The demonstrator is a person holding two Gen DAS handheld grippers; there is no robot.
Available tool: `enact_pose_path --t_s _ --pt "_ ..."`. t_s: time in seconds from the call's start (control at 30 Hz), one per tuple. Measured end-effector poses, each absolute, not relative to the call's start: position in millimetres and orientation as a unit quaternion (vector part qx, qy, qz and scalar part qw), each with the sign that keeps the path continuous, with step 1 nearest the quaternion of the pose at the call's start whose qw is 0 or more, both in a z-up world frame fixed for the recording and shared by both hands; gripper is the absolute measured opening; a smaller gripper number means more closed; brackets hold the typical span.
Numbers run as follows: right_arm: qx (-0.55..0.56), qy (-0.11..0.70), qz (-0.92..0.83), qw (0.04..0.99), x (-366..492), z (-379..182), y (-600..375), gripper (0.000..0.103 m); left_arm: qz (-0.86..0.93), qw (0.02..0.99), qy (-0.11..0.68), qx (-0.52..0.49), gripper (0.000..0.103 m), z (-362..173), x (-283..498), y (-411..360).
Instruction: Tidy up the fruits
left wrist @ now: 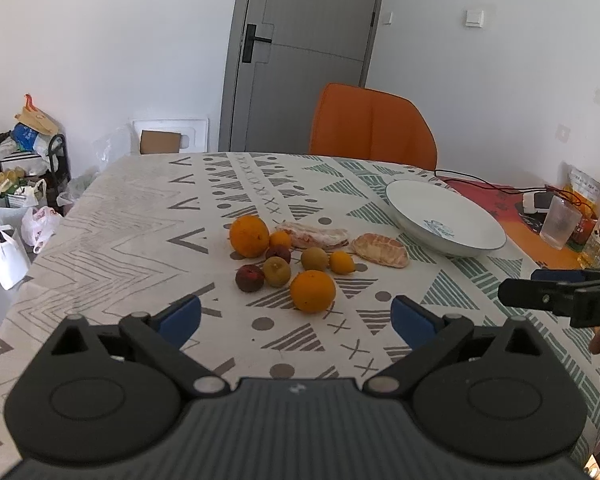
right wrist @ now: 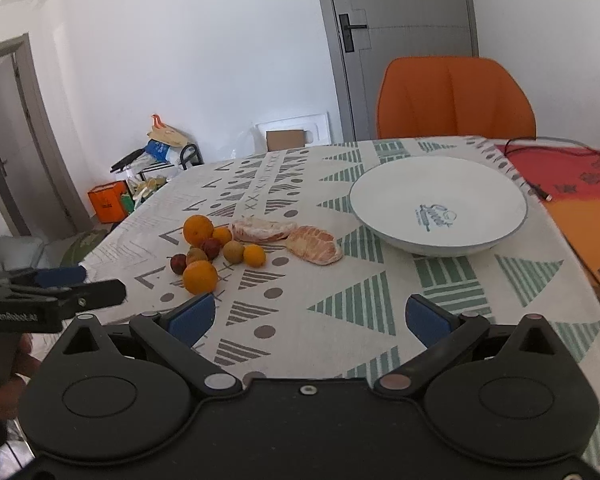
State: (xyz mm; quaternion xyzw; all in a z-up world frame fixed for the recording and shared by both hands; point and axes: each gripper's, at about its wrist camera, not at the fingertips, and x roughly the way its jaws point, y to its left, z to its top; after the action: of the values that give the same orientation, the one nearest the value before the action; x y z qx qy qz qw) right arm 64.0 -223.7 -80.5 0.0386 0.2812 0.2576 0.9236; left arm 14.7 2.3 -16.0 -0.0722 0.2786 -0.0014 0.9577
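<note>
Left wrist view: my left gripper (left wrist: 296, 322) spread wide, empty, hovering before nearest round orange (left wrist: 313, 290) in fruit cluster on patterned tablecloth (left wrist: 120, 220). Right gripper (right wrist: 310, 318) also apart, empty, facing wide white ceramic bowl (right wrist: 396, 200), still bare. Risk: closing nudges orange, which rolls into neighbouring small fruits.

- Cluster of round oranges and small fruits (left wrist: 284, 260) sits mid-way on patterned tablecloth-covered table (left wrist: 120, 216).
- Two peeled pomelo segments (left wrist: 380, 250) lie just right of cluster.
- White shallow ceramic bowl (right wrist: 438, 204) stands right of segments, apart from them.
- Orange upholstered chair (right wrist: 456, 98) behind table's far edge.
</note>
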Motion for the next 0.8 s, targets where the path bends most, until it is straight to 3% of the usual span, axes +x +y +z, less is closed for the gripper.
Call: enact_pose_path --t_s 0.4,0.47,0.63,0.8 --pt "0.049 0.273 0.274 0.921 81.7 -92.4 -217.8 0.101 -0.008 0.956 0.281 -0.082 0.089 -28.8 41.7 -0.9" --pt "0.052 0.278 0.277 0.918 86.2 -94.9 -217.1 0.096 -0.007 0.955 0.284 -0.083 0.080 -31.7 46.9 -1.9" --pt "0.061 0.287 0.284 0.913 97.3 -102.0 -214.3 0.078 -0.013 0.952 0.293 -0.088 0.075 -38.4 59.9 -4.4" --pt "0.069 0.295 0.291 0.907 104.3 -107.6 -211.6 0.076 -0.017 0.950 0.298 -0.089 0.070 -42.8 70.4 -7.1"
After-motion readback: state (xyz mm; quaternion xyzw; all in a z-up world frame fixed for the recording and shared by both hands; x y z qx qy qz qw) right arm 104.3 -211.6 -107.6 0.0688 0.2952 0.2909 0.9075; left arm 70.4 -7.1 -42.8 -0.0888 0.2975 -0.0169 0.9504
